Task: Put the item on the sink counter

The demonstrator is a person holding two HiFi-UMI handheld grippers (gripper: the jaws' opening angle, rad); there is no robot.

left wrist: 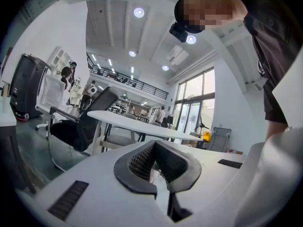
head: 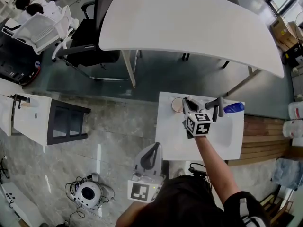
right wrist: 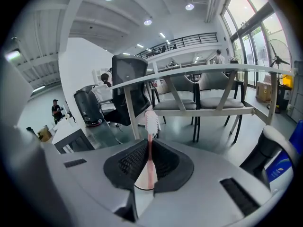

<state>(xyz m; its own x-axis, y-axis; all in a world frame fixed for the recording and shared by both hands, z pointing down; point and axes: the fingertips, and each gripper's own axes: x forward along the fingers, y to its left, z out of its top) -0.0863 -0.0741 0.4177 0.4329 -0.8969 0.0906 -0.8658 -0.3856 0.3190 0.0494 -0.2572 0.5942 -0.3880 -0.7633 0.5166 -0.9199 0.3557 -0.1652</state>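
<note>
No word, number or brand can be read anywhere in these views. The cubes on the left gripper [head: 152, 151] and the right gripper [head: 189, 103] show only black-and-white square marker patterns, with no letters or digits among them. The blue bottle [right wrist: 280, 165] carries a pale label patch, but it is too blurred to read.

One toothbrush [right wrist: 149, 138] — one cup [head: 177, 105], one faucet [head: 218, 107], one bottle [head: 233, 108]

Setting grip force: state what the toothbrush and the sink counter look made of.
The toothbrush: smooth pink handle, likely plastic; white bristle tuft, probably nylon. The sink counter: smooth, uniform white with a moulded basin, so ceramic or resin; can't tell which.
</note>
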